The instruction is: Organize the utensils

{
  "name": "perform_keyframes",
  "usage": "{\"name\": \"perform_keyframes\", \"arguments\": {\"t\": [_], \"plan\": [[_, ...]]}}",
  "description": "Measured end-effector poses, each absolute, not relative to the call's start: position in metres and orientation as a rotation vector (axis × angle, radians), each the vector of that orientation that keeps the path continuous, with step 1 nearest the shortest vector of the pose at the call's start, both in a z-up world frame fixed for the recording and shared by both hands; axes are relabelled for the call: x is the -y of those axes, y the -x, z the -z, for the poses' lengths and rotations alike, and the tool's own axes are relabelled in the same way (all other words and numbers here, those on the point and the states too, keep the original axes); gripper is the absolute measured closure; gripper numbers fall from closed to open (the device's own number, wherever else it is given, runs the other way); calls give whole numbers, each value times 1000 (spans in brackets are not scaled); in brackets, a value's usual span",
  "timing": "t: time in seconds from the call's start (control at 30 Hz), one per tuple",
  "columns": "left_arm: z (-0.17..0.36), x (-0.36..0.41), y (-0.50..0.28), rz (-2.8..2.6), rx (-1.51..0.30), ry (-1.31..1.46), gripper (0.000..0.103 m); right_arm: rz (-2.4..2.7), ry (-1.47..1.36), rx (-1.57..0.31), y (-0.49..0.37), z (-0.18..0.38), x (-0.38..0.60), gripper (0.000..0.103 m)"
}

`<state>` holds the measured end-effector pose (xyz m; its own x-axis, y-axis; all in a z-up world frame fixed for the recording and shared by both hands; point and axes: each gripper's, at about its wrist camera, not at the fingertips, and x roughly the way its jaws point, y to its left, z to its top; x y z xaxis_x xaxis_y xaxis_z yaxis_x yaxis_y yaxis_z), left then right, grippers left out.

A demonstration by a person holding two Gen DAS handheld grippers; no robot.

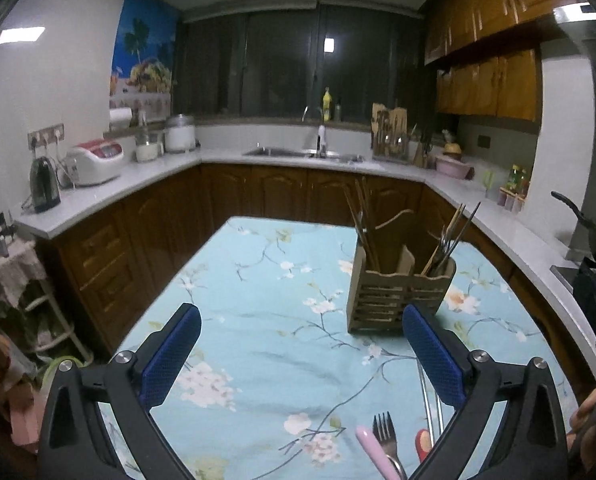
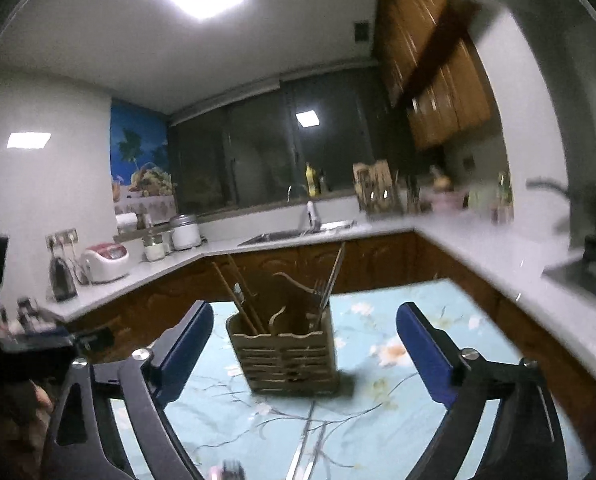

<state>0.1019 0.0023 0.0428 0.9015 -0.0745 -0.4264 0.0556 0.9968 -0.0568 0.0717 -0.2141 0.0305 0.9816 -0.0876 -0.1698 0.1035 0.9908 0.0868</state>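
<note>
Two blue-padded fingers [image 1: 170, 356] frame our left wrist view, and the left gripper [image 1: 301, 356] stands wide open with nothing between its jaws but the flowered blue tablecloth [image 1: 258, 280]. Ahead of the right finger, just beyond its tip, stands the wooden utensil holder [image 1: 397, 300], upright on the cloth, with chopsticks [image 1: 363, 224] leaning out of its left compartment and more thin utensils [image 1: 453, 236] out of its right one. Close in, below the gap and toward the right finger, we see a metal fork [image 1: 385, 434], a pink handle [image 1: 371, 454] beside it on the left, a red-tipped piece [image 1: 423, 442] on its right, and a pair of metal chopsticks [image 1: 429, 396] running along the inside of the right finger. All lie flat on the cloth.

In our right wrist view, which is blurred, the right gripper [image 2: 303, 344] is likewise spread wide and holds nothing. The same utensil holder [image 2: 292, 354] stands straight ahead, centred in the gap between the pads yet beyond them, touching neither. A fork [image 2: 319, 290] stands in its right compartment. Metal chopsticks [image 2: 303, 452] lie on the cloth nearer to us, below the holder.
</note>
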Motion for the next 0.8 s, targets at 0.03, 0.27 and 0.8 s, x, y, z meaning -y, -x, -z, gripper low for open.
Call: {"name": "perform_keyframes", "arguments": {"t": [0.03,0.27,0.8], "plan": [[-41,-4,-100,66,-436,42,1,87,-76,-153,-68,-31,211,3],[-19,-10,-83,62,-403,9,1,73,-76,-194,-66,-16,209,1],[0,-11,-87,65,-402,-6,1,63,-57,-273,-69,10,202,1]]}}
